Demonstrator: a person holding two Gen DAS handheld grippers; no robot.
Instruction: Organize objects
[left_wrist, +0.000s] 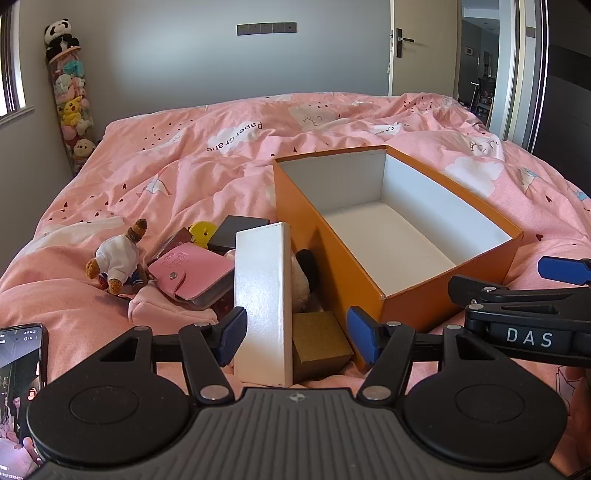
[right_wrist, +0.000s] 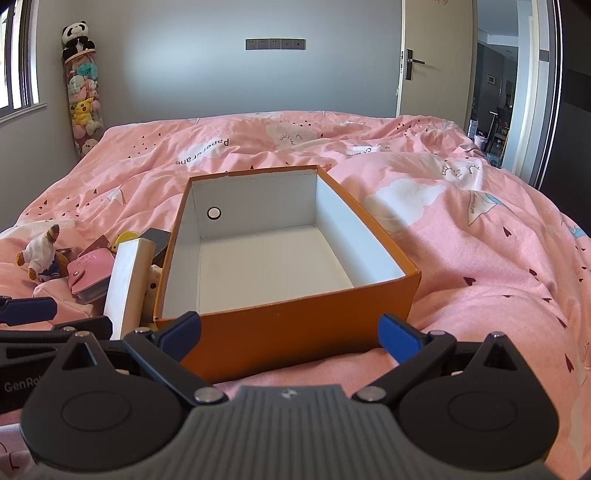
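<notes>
Left gripper (left_wrist: 295, 338): jaws wide, nothing clamped. A tall white box (left_wrist: 263, 302) stands upright between the fingers, close against the left pad (left_wrist: 233, 332); contact cannot be confirmed. A small gold-brown box (left_wrist: 319, 341) sits just beside it, inside the right pad.

Right gripper (right_wrist: 290, 338): jaws wide, holding nothing, straddling the near wall of the orange box (right_wrist: 295, 332), which lies open on the pink duvet (right_wrist: 480, 258), its white interior bare.

Clutter pile is left of the orange box: pink snap wallet (left_wrist: 192, 275), small plush bear in a white shirt (left_wrist: 116, 258), yellow toy (left_wrist: 202, 230), dark flat box (left_wrist: 238, 229). A white-and-black plush (left_wrist: 303, 277) is wedged between the white box and the orange wall, mostly hidden.

Phone (left_wrist: 20, 387), screen lit, at the left edge of the left wrist view. Column of plush toys (right_wrist: 83, 92) in the far corner.
</notes>
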